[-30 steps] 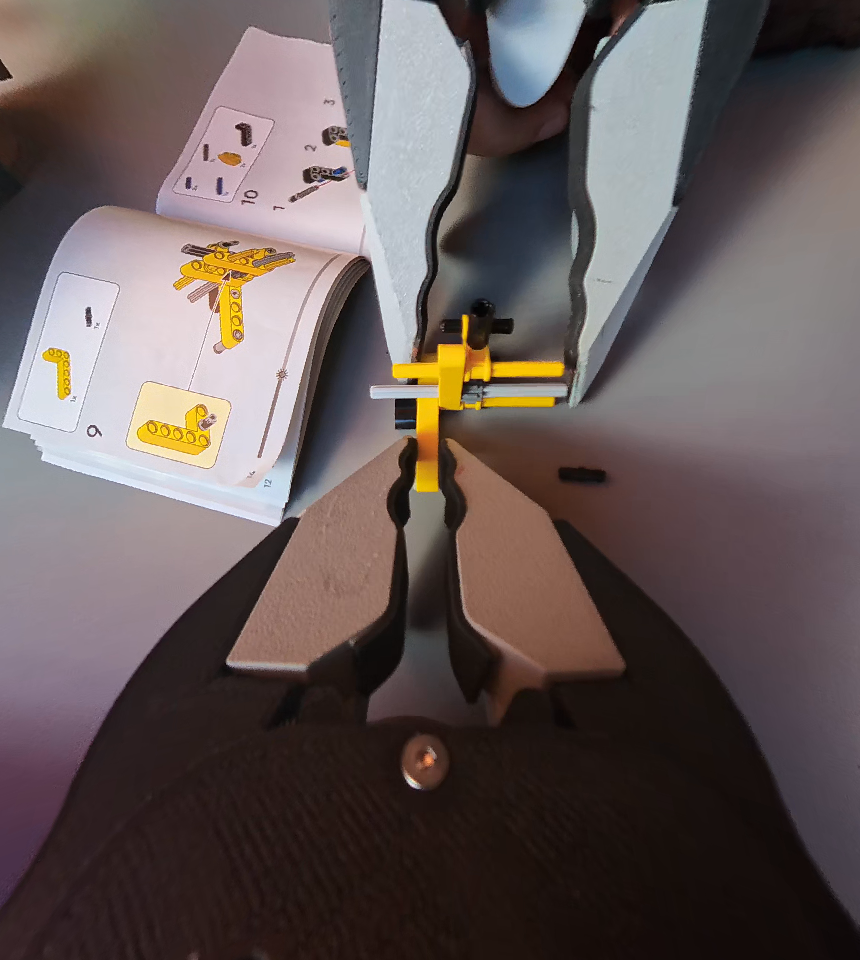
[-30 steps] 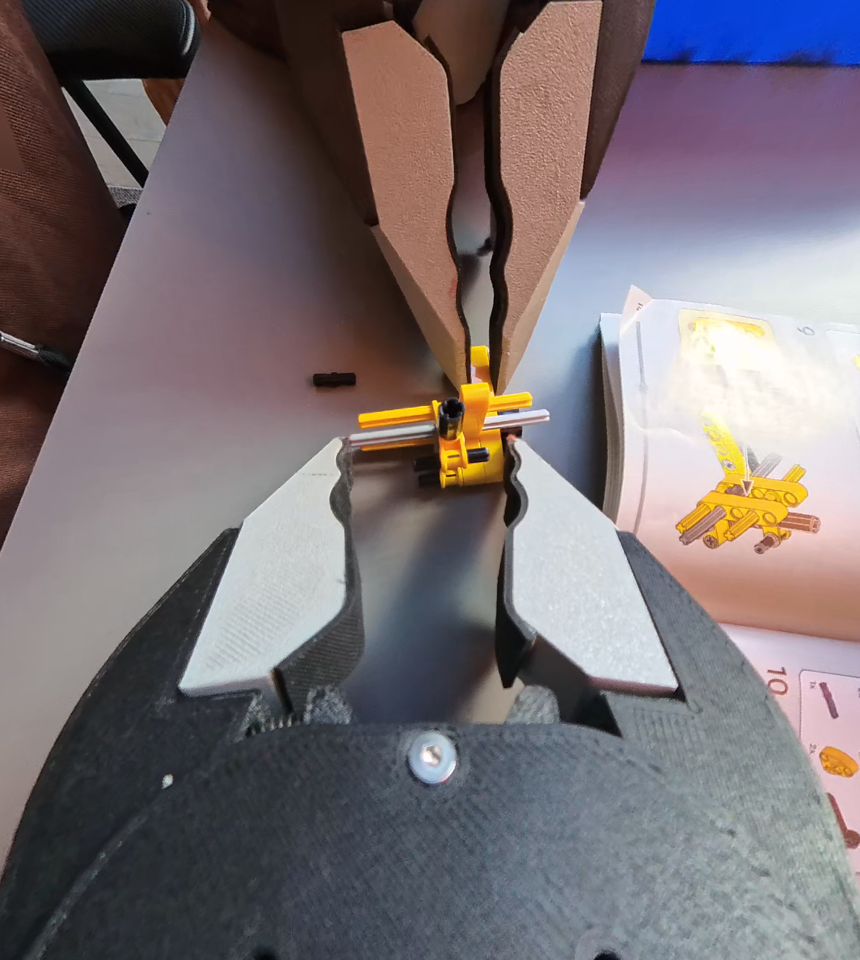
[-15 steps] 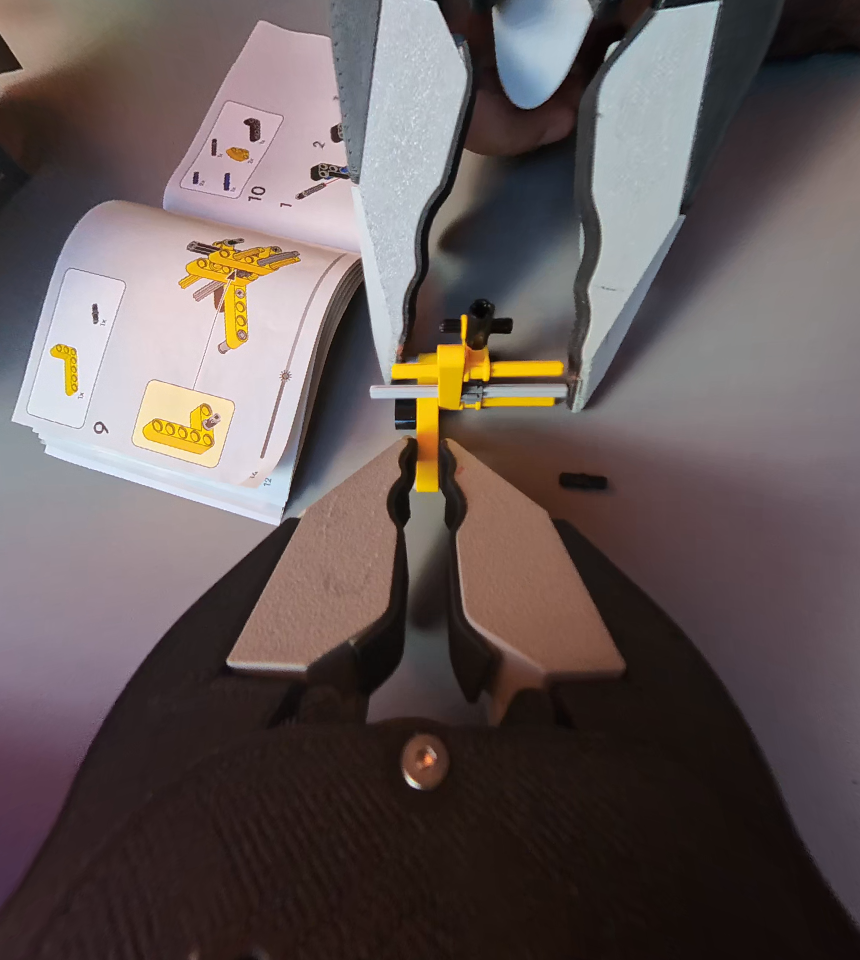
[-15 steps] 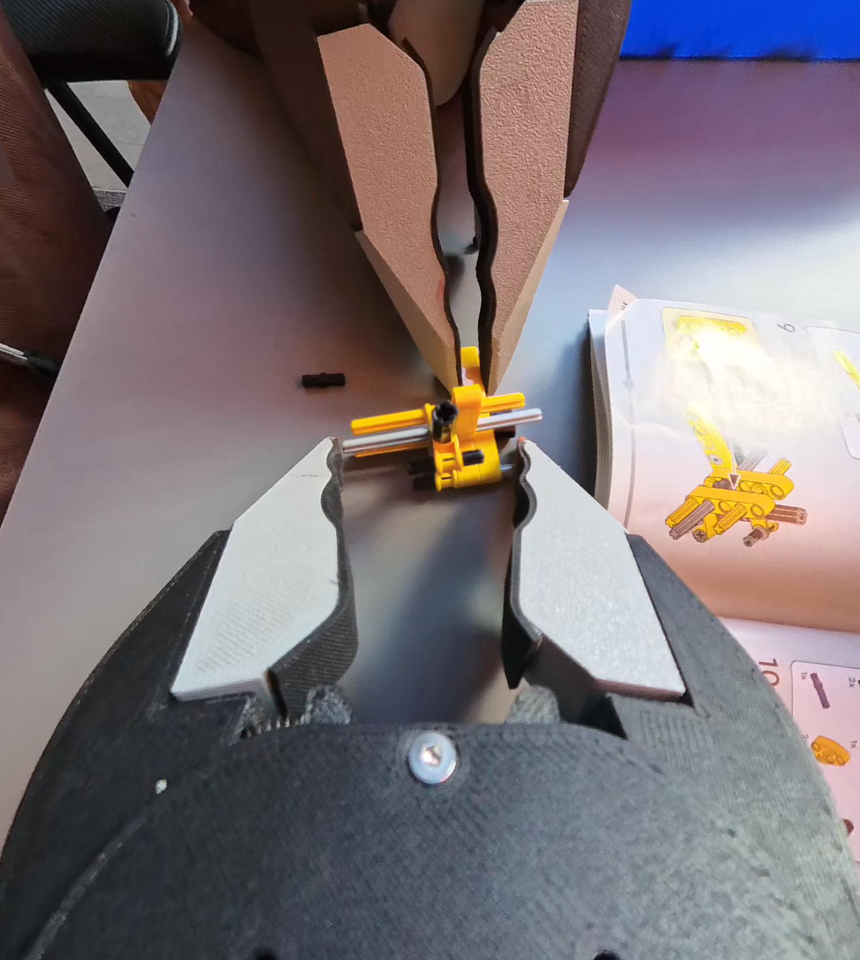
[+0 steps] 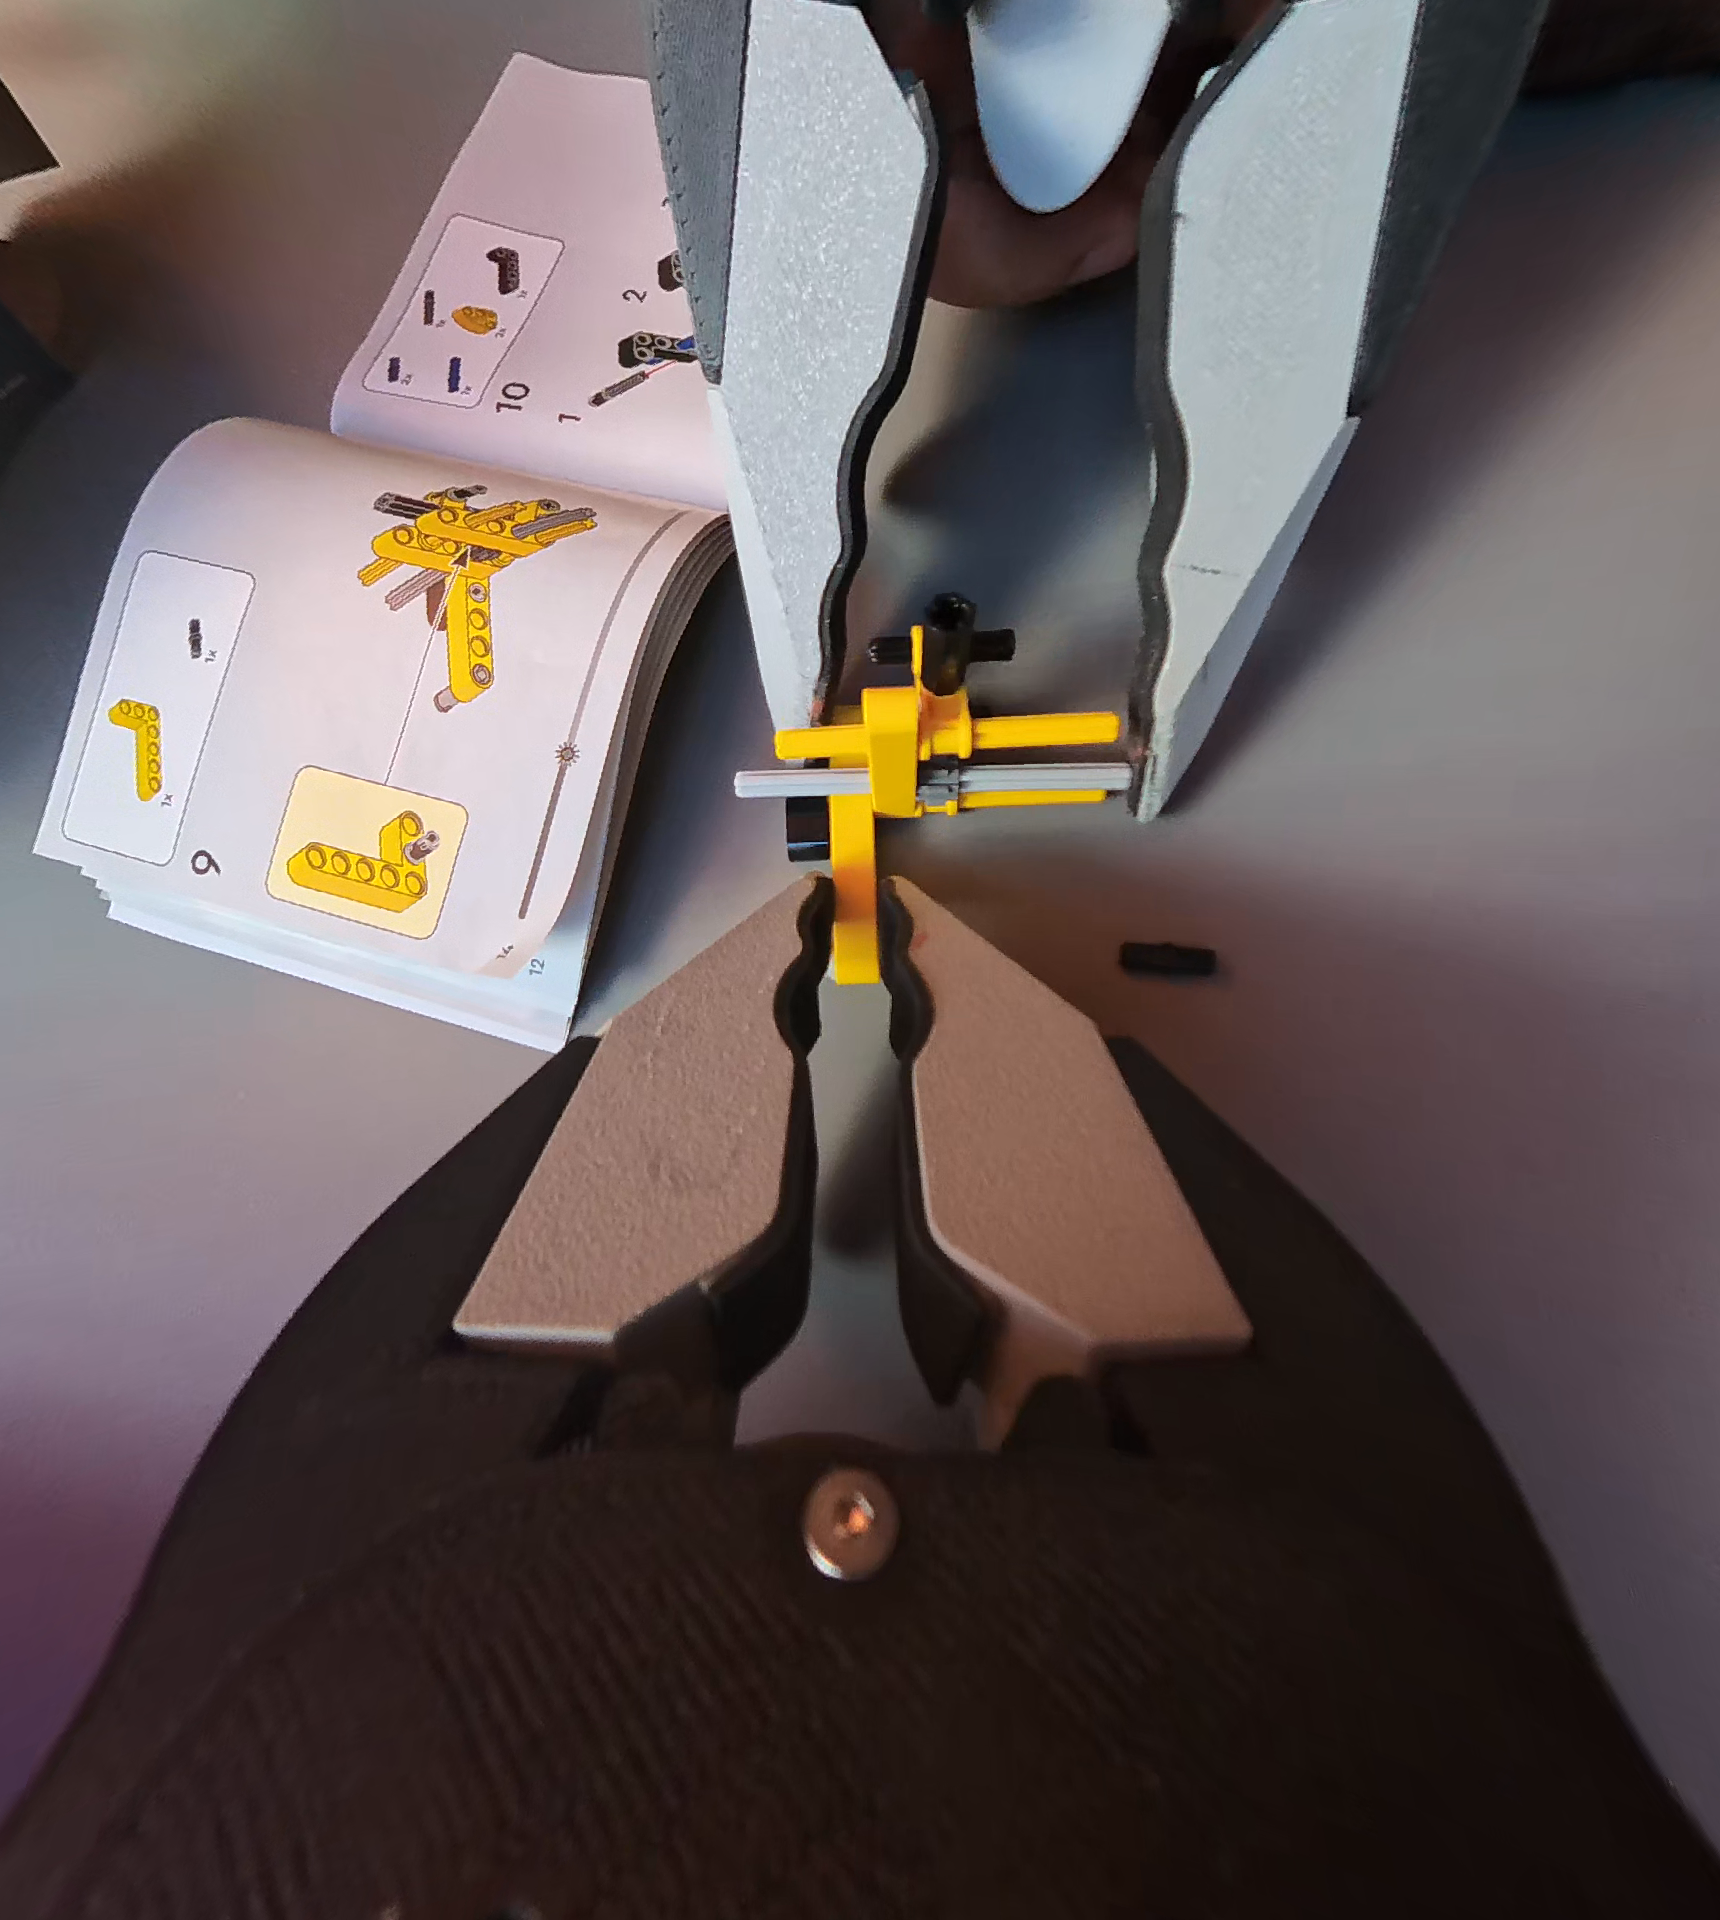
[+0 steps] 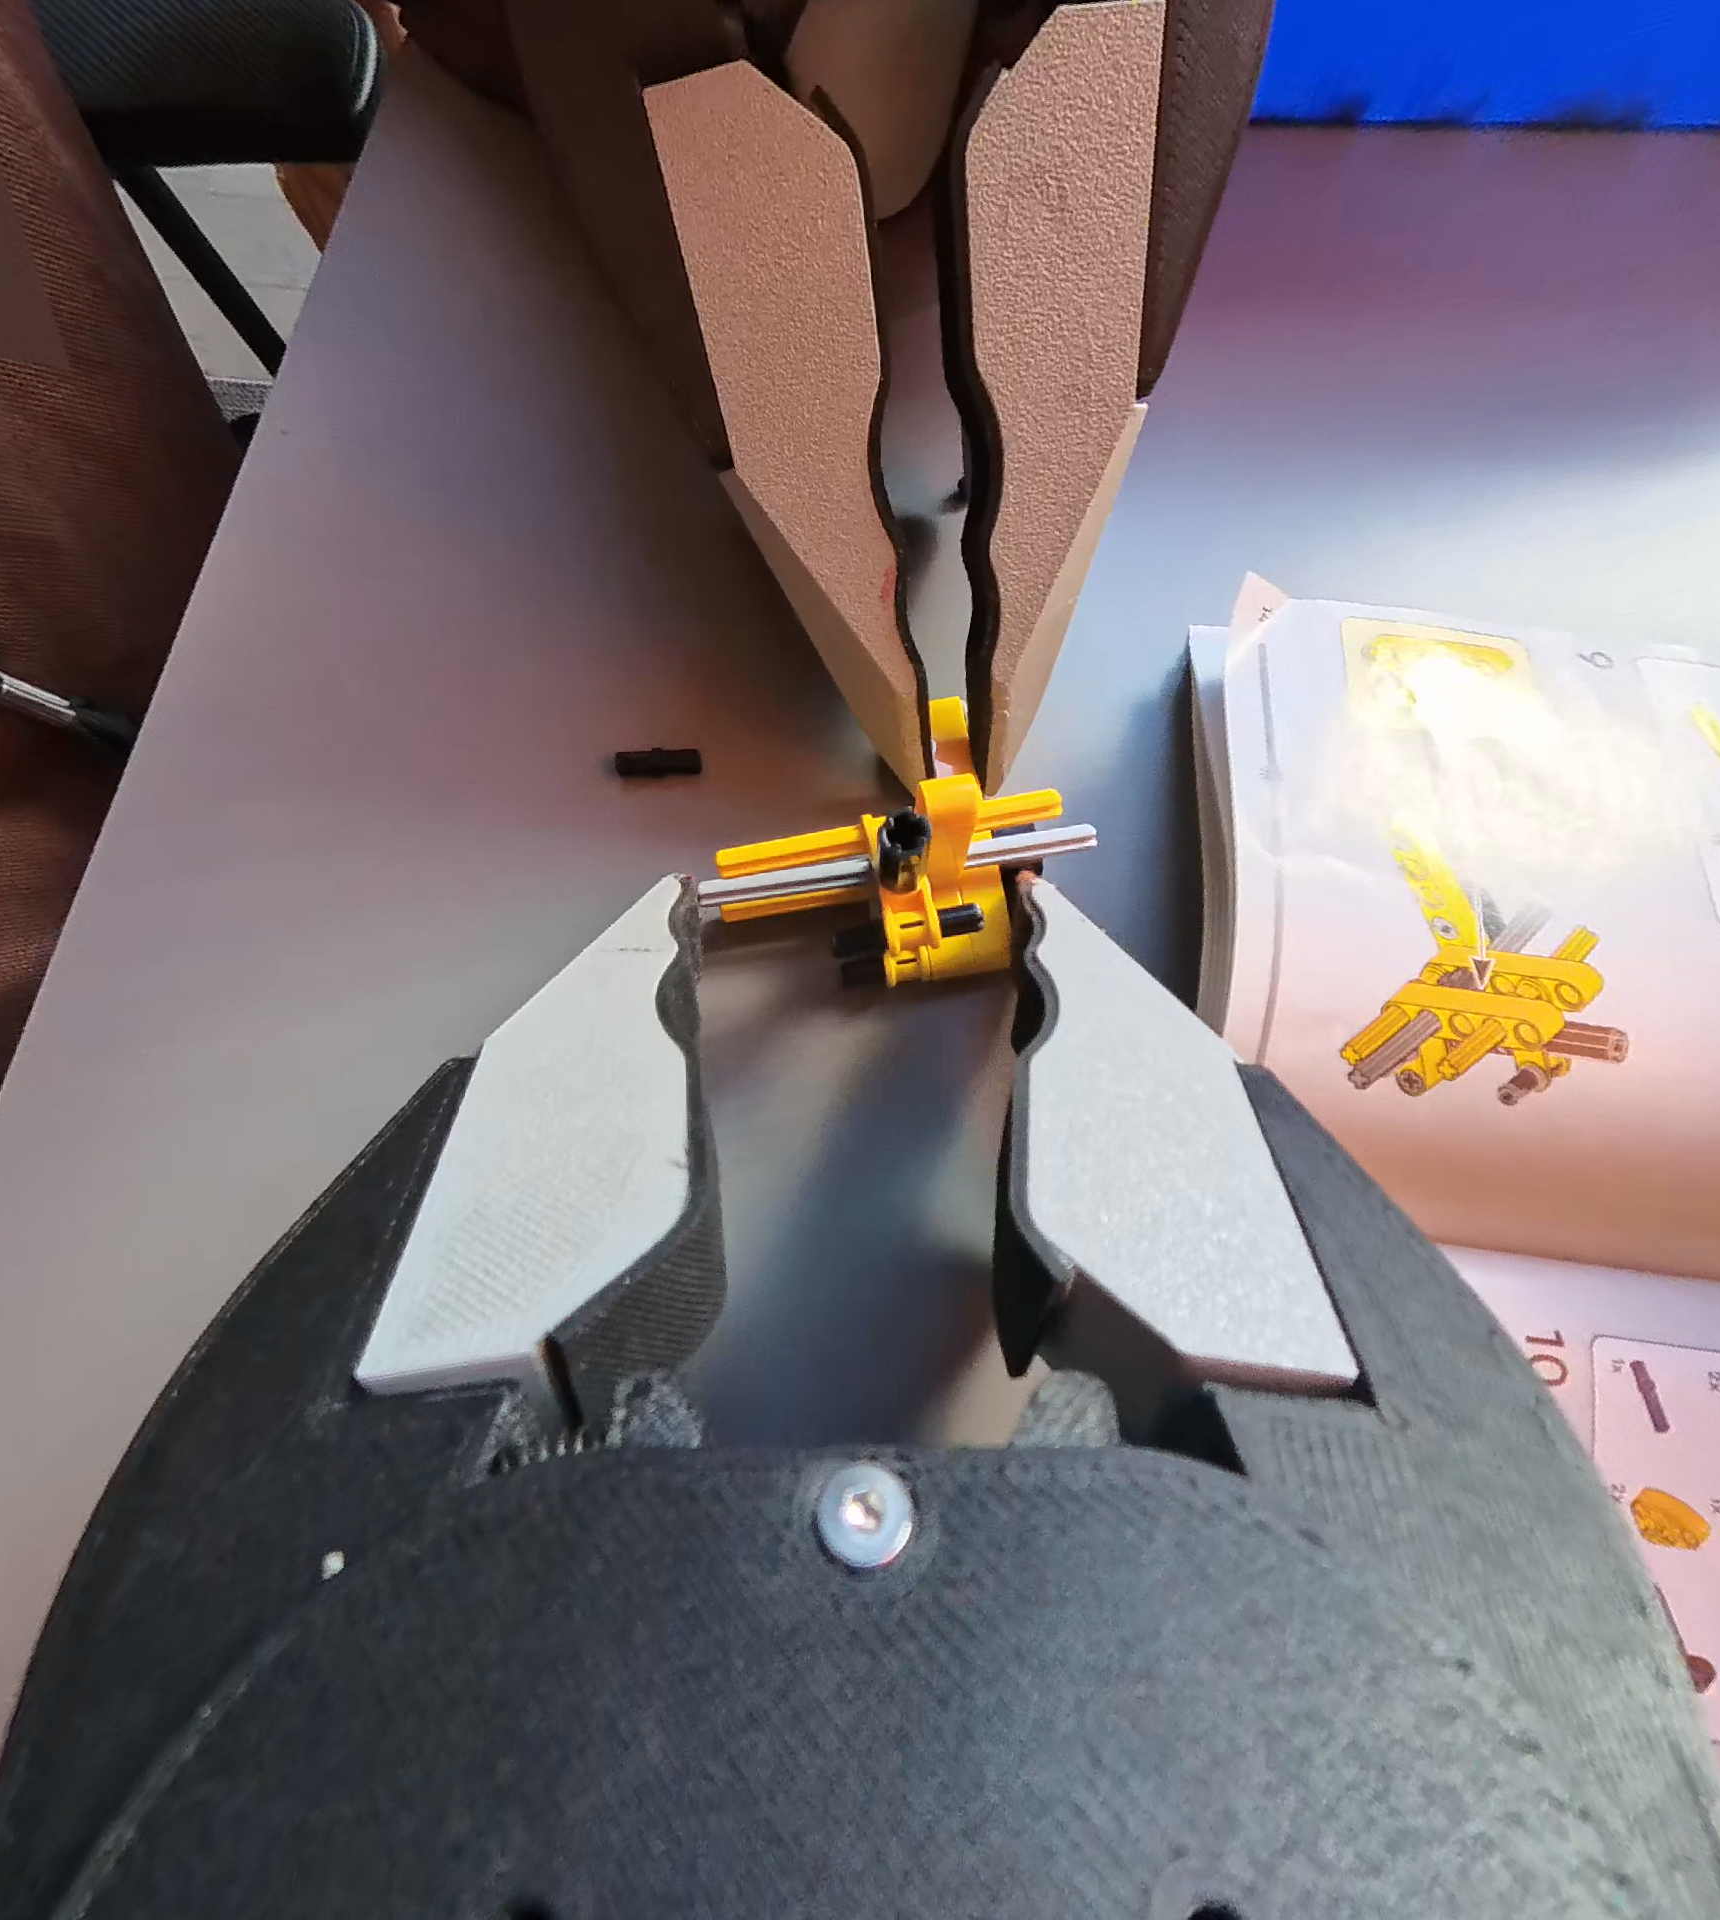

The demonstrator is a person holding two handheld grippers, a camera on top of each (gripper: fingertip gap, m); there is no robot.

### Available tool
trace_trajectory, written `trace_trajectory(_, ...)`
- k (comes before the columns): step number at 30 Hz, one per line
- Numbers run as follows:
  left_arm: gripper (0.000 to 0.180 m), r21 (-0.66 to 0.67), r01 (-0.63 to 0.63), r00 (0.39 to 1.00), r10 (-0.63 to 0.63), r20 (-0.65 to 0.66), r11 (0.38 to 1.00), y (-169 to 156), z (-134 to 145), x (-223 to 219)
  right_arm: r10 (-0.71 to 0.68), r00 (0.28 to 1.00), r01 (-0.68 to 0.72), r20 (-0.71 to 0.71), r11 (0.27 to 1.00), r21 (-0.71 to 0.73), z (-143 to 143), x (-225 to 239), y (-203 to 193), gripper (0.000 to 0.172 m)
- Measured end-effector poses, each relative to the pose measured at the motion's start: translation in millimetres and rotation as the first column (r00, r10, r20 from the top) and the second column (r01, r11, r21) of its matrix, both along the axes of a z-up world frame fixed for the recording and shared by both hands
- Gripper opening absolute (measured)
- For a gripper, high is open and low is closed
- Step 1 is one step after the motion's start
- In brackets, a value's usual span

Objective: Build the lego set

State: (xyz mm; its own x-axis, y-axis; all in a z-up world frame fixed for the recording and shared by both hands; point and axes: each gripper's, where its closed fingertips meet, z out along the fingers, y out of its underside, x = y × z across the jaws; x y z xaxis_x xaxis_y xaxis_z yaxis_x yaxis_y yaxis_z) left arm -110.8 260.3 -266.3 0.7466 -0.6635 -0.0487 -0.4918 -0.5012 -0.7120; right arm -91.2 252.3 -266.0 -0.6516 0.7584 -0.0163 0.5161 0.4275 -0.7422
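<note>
We see the left tongs (image 5: 854, 914) closed tight on the flat end of a little yellow plastic toy model (image 5: 897, 748) that has a thin grey rod and black pins through it. Both dark pads press on that yellow end, one from each side. The toy model is up off the grey desk (image 5: 1458, 1091), right between the two tongs.

The right tongs (image 6: 851, 899) come from the other way and stand much wider. One grey fingertip (image 6: 679, 914) touches the end of the grey rod, and the other fingertip (image 6: 1032, 914) touches the side of the yellow body, so they hug the toy model across its width.

A small black plastic pin (image 5: 1168, 958) lies alone on the desk, near the left tongs but not touching them. An open white paper booklet with drawings of yellow parts (image 5: 316, 675) lies on the desk beside the tongs.

We think a good hold here means squeezing straight and gently, because the rod could slip sideways. The left tongs grip only a thin end, so we would keep them very still.
</note>
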Motion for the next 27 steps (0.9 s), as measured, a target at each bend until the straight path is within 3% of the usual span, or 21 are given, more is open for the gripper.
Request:
trace_trajectory(1, 0.006, 0.002, 0.002, 1.0, -0.002, -0.001, 1.0, 0.0, 0.0, 0.0, 0.0, 1.0, 0.0, 0.001, 1.0, -0.002, 0.0, -0.1, 0.0, 0.057)
trace_trajectory(27, 0.006, -0.005, 0.015, 1.0, -0.015, 0.019, 1.0, -0.3, -0.1, -0.8, 0.02, 1.0, -0.02, -0.005, 1.0, 0.006, -1.0, -0.5, 0.7, 0.056)
